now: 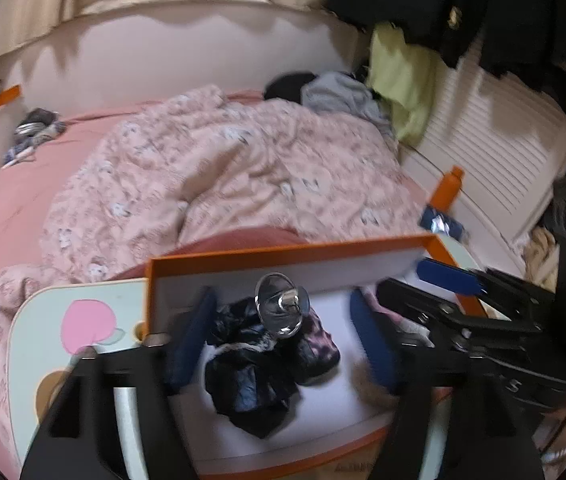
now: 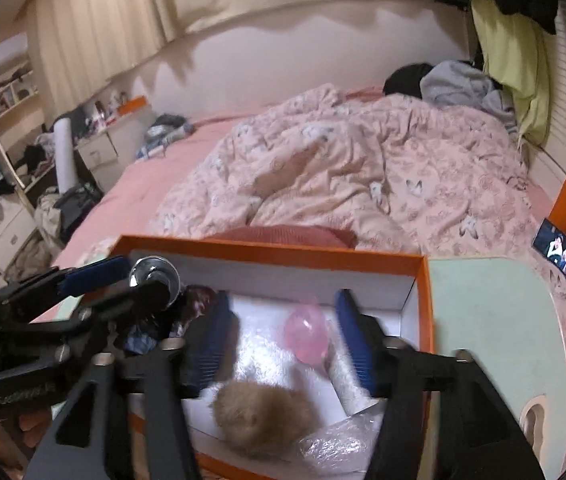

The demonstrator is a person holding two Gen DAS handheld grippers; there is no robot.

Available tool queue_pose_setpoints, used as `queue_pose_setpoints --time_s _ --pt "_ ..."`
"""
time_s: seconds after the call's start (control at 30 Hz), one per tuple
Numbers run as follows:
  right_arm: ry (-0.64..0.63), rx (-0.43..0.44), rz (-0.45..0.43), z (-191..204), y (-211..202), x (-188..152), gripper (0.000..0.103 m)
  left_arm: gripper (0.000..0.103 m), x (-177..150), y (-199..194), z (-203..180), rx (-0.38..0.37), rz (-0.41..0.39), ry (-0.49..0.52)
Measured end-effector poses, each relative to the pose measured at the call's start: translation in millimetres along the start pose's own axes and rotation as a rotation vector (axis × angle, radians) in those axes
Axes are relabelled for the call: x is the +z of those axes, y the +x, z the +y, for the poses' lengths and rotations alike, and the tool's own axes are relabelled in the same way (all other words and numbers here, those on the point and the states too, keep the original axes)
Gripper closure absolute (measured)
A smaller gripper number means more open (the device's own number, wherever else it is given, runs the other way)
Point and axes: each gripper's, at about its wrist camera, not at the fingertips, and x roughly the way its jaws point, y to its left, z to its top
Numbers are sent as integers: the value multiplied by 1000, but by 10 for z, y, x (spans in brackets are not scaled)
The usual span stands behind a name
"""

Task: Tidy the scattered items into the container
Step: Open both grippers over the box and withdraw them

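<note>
Both tools over the orange box [image 2: 423, 304] now. Left tool [image 1: 283, 336] gapes wide above the dark cloth bundle [image 1: 267, 368] and glass piece [image 1: 281, 304]; right tool [image 2: 283, 332] hangs open, pink balloon [image 2: 307, 332] between its fingers, fluffy pom-pom [image 2: 259, 420] nearer. Best withdraw straight up, clear of the walls.

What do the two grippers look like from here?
Both match: the left gripper and right gripper have matte black angular frames with silver screws, and jaws faced with ribbed dark blue pads. White lettering marks each black body, too blurred to read. No cables or sleeves show.
</note>
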Motion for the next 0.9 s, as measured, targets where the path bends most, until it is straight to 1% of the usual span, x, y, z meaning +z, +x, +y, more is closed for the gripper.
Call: queue_pose_setpoints --time_s 0.07,0.13,0.2,0.3,0.37,0.4,0.47,0.5,0.57,0.6,0.63,0.7,0.73,0.77,0.8,0.87,0.9 --pt "-10 0 -15 10 -45 3 41 29 -8 -84 -2 -8 -17 16" --pt "-27 -14 -28 32 -97 -6 41 29 -15 -164 -7 5 -27 26" --pt "-37 -13 -33 57 -169 -34 41 29 -35 -263 -4 1 -38 28" --pt "-47 17 -43 135 -357 -116 41 29 -114 -481 -16 -31 -53 17" --pt "-73 45 -60 223 -551 -225 40 29 -222 -615 -44 -47 -55 33" --pt "-89 54 -65 265 -639 -301 39 28 -305 -691 -64 -48 -54 47" --pt "-115 59 -64 309 -784 -488 31 26 -504 -830 -86 -42 -57 69" --pt "-123 54 -57 316 -822 -593 30 26 -620 -895 -78 -32 -64 71" --pt "-130 22 -19 289 -843 -822 30 26 -884 -982 -26 54 -84 56" --pt "-127 6 2 261 -826 -918 30 26 -979 -982 3 91 -84 42" --pt "-117 -11 24 232 -796 -1001 30 26 -1072 -963 35 111 -70 24" --pt "-94 -47 69 154 -696 -1146 30 26 -1235 -860 98 85 0 -15" --pt "-88 -63 86 122 -647 -1195 30 26 -1276 -810 111 74 23 -26" --pt "-83 -80 96 86 -606 -1226 30 26 -1308 -763 112 87 33 -27" --pt "-75 -95 104 61 -576 -1250 30 26 -1337 -722 111 112 35 -19" --pt "-61 -106 113 24 -542 -1284 30 26 -1381 -645 99 198 31 12" --pt "-63 -112 108 24 -540 -1287 30 26 -1394 -612 98 220 42 14"
